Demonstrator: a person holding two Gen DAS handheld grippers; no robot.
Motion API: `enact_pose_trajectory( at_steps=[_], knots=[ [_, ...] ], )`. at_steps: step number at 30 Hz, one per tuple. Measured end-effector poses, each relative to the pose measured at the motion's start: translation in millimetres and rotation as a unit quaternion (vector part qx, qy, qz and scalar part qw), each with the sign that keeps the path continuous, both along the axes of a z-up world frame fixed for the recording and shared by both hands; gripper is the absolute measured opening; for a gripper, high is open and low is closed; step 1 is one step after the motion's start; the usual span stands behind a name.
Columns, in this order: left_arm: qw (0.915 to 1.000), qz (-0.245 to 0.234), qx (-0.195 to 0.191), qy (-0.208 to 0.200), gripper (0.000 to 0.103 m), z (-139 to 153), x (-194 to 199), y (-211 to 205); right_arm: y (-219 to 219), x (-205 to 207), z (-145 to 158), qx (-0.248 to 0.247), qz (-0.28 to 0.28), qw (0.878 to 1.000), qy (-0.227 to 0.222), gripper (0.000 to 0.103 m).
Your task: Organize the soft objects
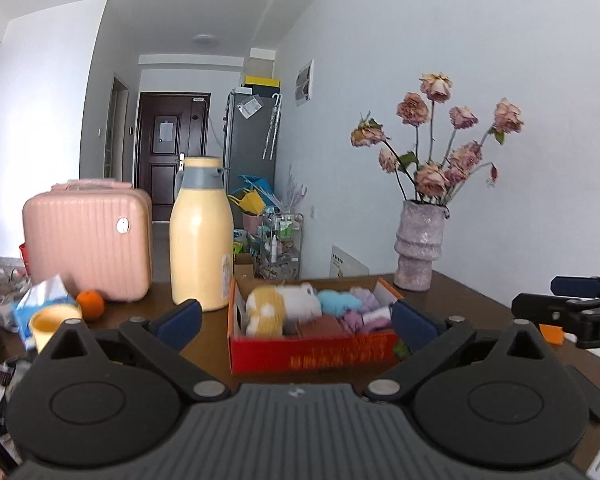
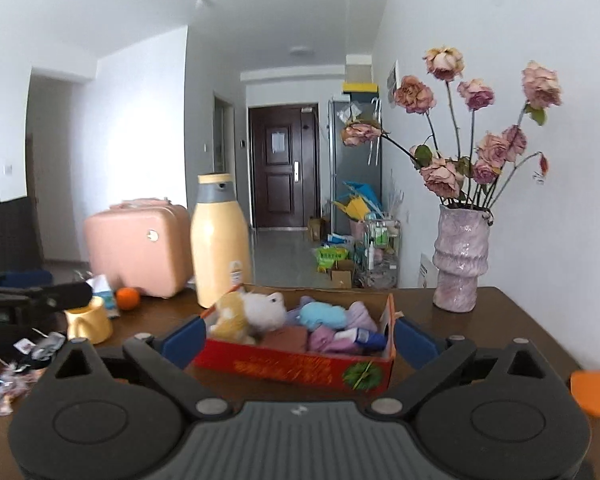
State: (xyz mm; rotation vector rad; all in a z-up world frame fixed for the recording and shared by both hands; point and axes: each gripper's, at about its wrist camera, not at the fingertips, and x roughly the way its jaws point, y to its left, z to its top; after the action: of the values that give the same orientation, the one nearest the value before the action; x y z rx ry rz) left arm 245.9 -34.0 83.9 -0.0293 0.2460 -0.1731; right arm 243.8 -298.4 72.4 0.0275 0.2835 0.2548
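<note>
1. Room: white-walled flat, hallway running back to a dark door (image 2: 283,168), grey fridge (image 2: 356,156) on the right w/ clutter on the floor by it. Daylight, no people in view apart from me.

2. Surface: dark brown wooden table (image 2: 512,320), glossy. Back left sit a pink suitcase (image 1: 86,240) and a tall yellow flask (image 1: 201,232), upright, just beside each other. Vase (image 2: 462,258) of dried roses at the back right, near the wall, well apart from the box.

3. Task things: the soft objects are in a red cardboard box (image 2: 296,362) mid-table. A yellow-and-white plush toy (image 2: 250,312) fills the left end; a blue soft item (image 2: 323,316), purple ones and rolled pink cloths are packed to the right. Prob. grouped there so they stay put and don't slide about; looks nearly sorted to me.

4. My left gripper (image 1: 296,318): fingers spread wide, nothing between the pads. Box sits ahead, framed btwn the fingertips but not touched.

5. My right gripper (image 2: 300,336): also spread fully, empty, box ahead of it, no contact.

6. Why both are empty and level-ish: I judge it's a hands-off pose, either done w/ a drop or lining up the next pick.

7. Left-side bits: yellow cup (image 2: 89,320), orange (image 2: 128,298), tissue pack (image 1: 40,300), some wrappers. Not soft-toy stuff, so prob. left alone.

8. Orange block (image 2: 594,392) at the right edge; can't tell what it is.
</note>
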Motion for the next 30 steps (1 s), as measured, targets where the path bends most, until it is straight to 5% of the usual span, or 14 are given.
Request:
enact_pose_trajectory(
  at_steps=[7,17,23,30],
  knots=[
    [1.0000,-0.002,0.003,0.004,0.103,-41.2,-65.5,3.5,17.2,-83.6,-48.6,-0.016,-0.009,0.999,-0.027,0.102],
    [0.9993,0.032,0.017,0.004,0.103,-89.4,-155.8,17.5,42.2,-171.2,-111.8,0.004,-0.005,1.000,0.010,0.102],
    [0.9990,0.034,-0.002,0.030,0.103,-103.4,-191.3,30.9,63.6,-212.7,-116.2,-0.013,0.025,1.000,-0.003,0.103],
    [0.9998,0.016,0.002,0.014,0.103,-94.4,-197.8,22.2,65.1,-217.3,-108.4,-0.014,0.003,1.000,-0.015,0.103]
  ],
)
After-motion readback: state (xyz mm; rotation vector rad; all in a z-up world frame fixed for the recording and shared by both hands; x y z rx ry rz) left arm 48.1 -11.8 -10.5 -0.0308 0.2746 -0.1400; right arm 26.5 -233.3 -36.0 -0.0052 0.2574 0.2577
